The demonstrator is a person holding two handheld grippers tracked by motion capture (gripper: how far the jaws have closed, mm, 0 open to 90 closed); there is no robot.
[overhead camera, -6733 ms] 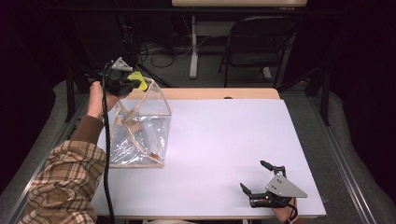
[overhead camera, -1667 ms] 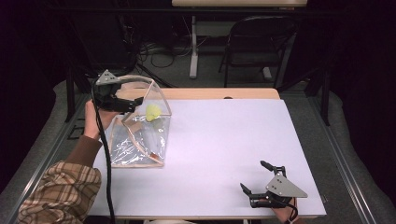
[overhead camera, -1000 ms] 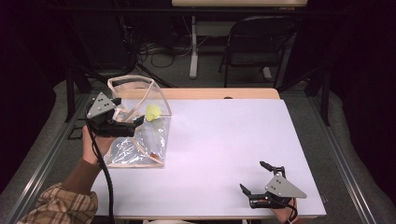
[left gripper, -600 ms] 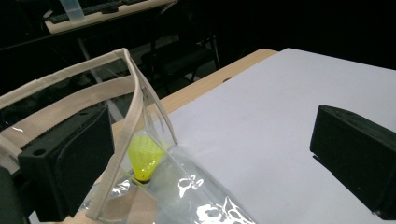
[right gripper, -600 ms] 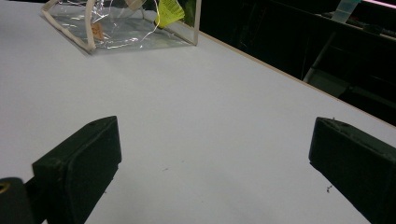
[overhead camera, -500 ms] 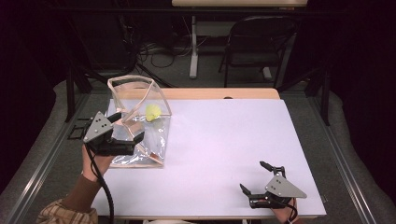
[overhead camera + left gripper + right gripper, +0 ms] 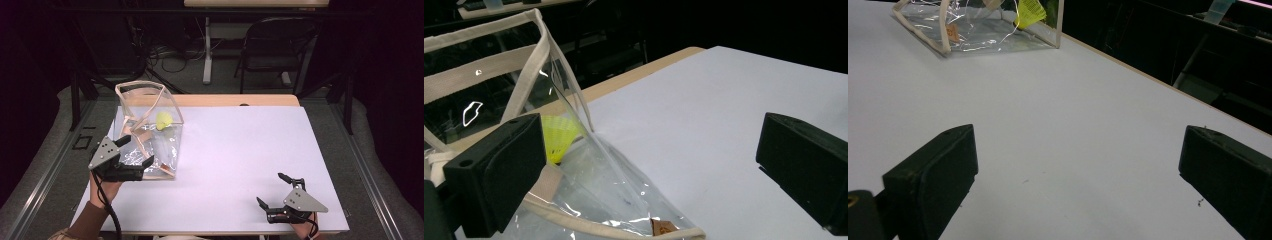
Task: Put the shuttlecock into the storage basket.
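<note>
White table [image 7: 240,150]: clear bag [image 7: 150,135] upright, mouth up; both grippers [image 7: 131,156] [image 7: 272,192] wide, empty.

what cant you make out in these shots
- Yellow object in the clear bag: shape blurred by glare in the high view, half hidden by a jaw in the left gripper view.
- Brown tag: cut off by the bottom edge.
- Right hand: cut off by the bottom edge.
</note>
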